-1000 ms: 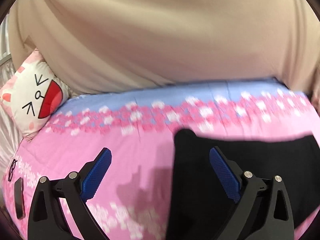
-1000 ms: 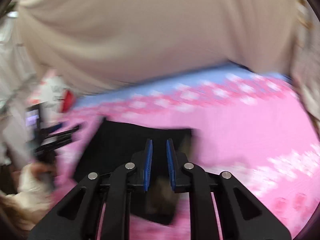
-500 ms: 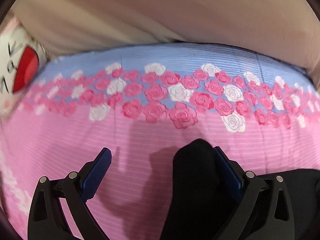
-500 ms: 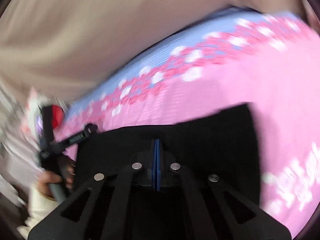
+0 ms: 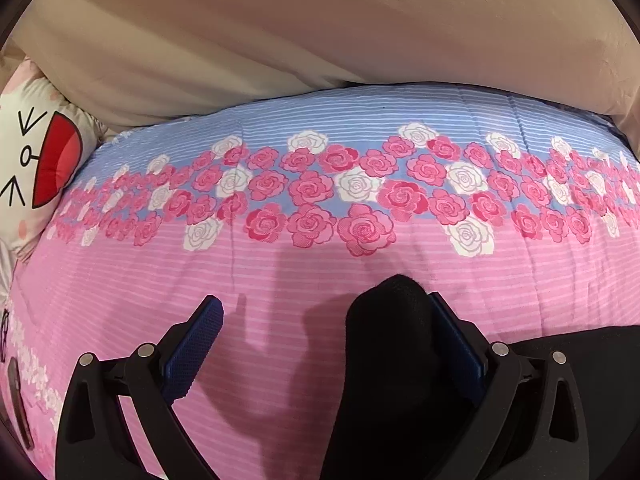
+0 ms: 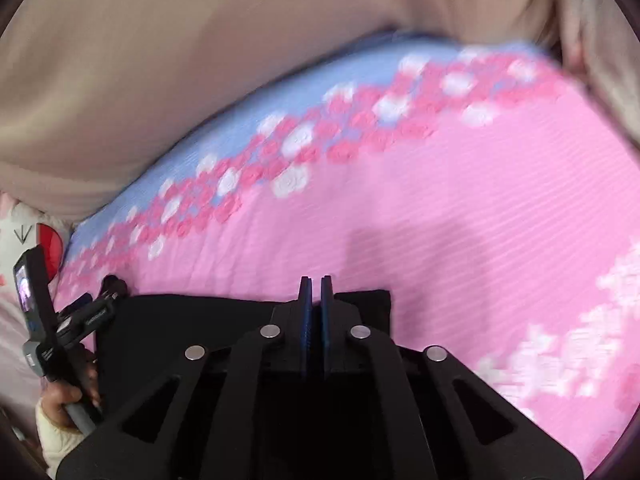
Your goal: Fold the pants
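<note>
Left wrist view: left gripper (image 5: 326,312) is sitting low over the pink rose-print bedspread (image 5: 240,280), jaws standing wide apart. Black pants (image 5: 392,360) are bunching up in a hump against the inner face of the right-hand blue pad (image 5: 456,344); the left-hand pad is well clear of the cloth, bare bedspread under it. So the fabric is lying between the jaws, not being pinched. The rest of the pants is spreading off toward the lower right corner on the bedspread. Beyond the rose band, the bedspread is turning blue-striped and meeting a beige fabric backdrop (image 5: 320,40). A cartoon-face cushion (image 5: 36,160) is sitting at the bedspread's far left edge. A dark flat object (image 5: 18,404) is lying on the bedspread near the bottom left; can't tell what it is.

Right wrist view (background blurred): right gripper (image 6: 316,292) is pointing down at the bedspread (image 6: 460,220), with only a thin slit between the blue pads; the jaws have just been opening a touch from fully closed. Pants (image 6: 180,320) are lying flat on the bedspread directly under and behind the fingers, far edge just past the tips; can't tell whether cloth is caught in the slit. Left of the pants, a hand (image 6: 66,396) is holding the left gripper (image 6: 96,304), a small lit screen on it. Cushion (image 6: 24,236) is peeking behind it.
</note>
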A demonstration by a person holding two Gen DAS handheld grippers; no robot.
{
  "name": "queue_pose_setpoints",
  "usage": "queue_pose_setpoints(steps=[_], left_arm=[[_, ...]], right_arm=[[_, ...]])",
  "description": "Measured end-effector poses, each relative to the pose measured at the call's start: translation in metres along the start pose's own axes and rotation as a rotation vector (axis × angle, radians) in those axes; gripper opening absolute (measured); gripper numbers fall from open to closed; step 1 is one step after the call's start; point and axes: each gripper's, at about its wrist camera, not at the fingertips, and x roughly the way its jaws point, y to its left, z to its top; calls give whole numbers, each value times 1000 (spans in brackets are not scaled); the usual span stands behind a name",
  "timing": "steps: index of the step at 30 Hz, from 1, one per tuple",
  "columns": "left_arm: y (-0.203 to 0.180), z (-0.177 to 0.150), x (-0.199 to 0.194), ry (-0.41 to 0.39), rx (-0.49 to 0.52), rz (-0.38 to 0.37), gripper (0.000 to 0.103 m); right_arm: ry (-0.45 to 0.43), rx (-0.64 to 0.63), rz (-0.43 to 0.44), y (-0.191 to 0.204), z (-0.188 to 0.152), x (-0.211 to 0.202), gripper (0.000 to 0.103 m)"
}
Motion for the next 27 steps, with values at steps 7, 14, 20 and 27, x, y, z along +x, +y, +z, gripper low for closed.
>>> queue_pose_setpoints(steps=[7, 14, 20, 27], left_arm=[[0, 1, 0, -4, 6, 10, 98], [-6, -1, -4, -17, 33, 56, 98], [-8, -2, -6, -24, 54, 86, 98], [6, -16, -59, -112, 21, 1, 96]], right_arm=[[9, -69, -10, 1, -7, 4, 17], [8, -228, 301, 79, -41, -50, 21], [117, -350, 360, 109, -99, 0, 15], [1, -289, 146, 40, -83, -69, 16]])
